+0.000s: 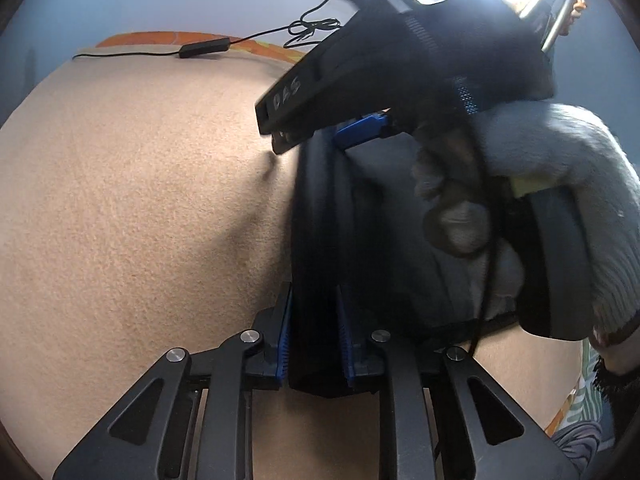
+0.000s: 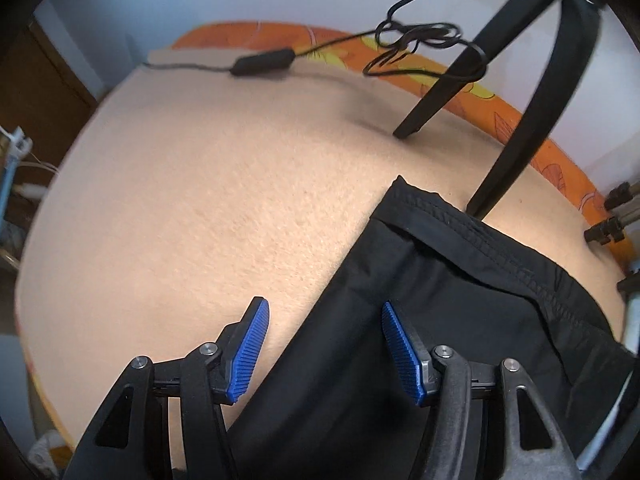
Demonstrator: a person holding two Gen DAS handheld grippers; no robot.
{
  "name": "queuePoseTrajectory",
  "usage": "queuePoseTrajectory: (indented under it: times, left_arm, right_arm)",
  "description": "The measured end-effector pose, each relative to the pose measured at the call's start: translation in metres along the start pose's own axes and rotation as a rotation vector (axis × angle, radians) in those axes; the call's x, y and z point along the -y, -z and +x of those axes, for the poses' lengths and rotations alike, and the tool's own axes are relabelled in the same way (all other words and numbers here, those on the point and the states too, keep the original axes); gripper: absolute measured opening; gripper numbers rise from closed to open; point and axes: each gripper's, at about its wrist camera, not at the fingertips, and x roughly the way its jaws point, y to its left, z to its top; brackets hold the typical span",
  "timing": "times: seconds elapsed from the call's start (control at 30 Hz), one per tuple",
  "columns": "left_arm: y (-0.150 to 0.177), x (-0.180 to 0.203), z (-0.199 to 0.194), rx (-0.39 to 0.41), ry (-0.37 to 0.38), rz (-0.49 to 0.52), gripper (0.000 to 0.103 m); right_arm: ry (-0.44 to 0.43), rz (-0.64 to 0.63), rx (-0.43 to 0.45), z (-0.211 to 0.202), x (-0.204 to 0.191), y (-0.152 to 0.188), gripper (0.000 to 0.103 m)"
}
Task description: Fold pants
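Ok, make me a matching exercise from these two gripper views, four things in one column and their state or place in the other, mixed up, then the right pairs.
Column one:
1. left gripper
2. right gripper
3. black pants
4. black cable

Column two:
A. lies along the far edge of the tan cover
B. open, fingers spread over the fabric edge
C. shut on a bunch of fabric
D. spread on the tan cover, hem stitching showing

Pairs: 1-C, 2-B, 3-D, 4-A

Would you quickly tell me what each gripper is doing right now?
Left gripper: closed on a bunched fold of the black pants.
Right gripper: open, holding nothing, above the pants' edge.
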Motion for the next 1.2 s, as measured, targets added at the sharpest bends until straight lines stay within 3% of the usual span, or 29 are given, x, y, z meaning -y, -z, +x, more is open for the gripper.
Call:
queuePoseTrajectory:
  times: [0.13, 0.2, 0.27, 0.5, 0.53, 0.57, 0.6, 0.7, 0.9, 1.2]
  left_arm:
    - [0.002, 0.002, -0.002, 0.007, -0.014, 0.013, 0.021]
    - [0.002, 0.002, -0.002, 0.011, -0.041, 0.011, 0.044]
    - [0.0, 0.0, -0.001, 0.016, -0.046, -0.009, 0.053]
    - [-0.01, -0.01, 0.013, 0.014, 0.046, -0.117, 0.054]
    - [-0.01, -0.01, 0.014, 0.016, 0.054, -0.131, 0.053]
    - [-0.011, -0.009, 0.015, 0.021, 0.054, -0.134, 0.044]
    - [-0.011, -0.007, 0.018, 0.017, 0.062, -0.128, 0.021]
    - [-0.009, 0.001, 0.017, 0.029, 0.064, -0.11, 0.009]
    - [-0.008, 0.003, -0.012, 0.1, 0.077, -0.064, 0.007]
    - [0.005, -0.024, -0.055, 0.165, 0.045, -0.061, 0.007]
  right_arm:
    - [0.053, -0.009, 0.007, 0.003, -0.006, 0.001, 0.041]
    - [0.035, 0.009, 0.013, 0.001, 0.0, 0.003, 0.035]
    - [0.008, 0.027, 0.017, -0.001, 0.007, 0.005, 0.03]
    - [-0.083, 0.077, 0.057, -0.01, 0.024, 0.016, 0.009]
    - [-0.101, 0.091, 0.067, -0.012, 0.028, 0.017, 0.007]
    - [-0.116, 0.102, 0.075, -0.015, 0.031, 0.017, 0.006]
    - [-0.131, 0.112, 0.082, -0.017, 0.034, 0.019, 0.005]
    - [-0.177, 0.143, 0.105, -0.03, 0.047, 0.026, 0.003]
    - [-0.24, 0.171, 0.174, -0.056, 0.059, 0.035, 0.002]
    - [-0.284, 0.126, 0.21, -0.069, 0.005, 0.018, 0.002]
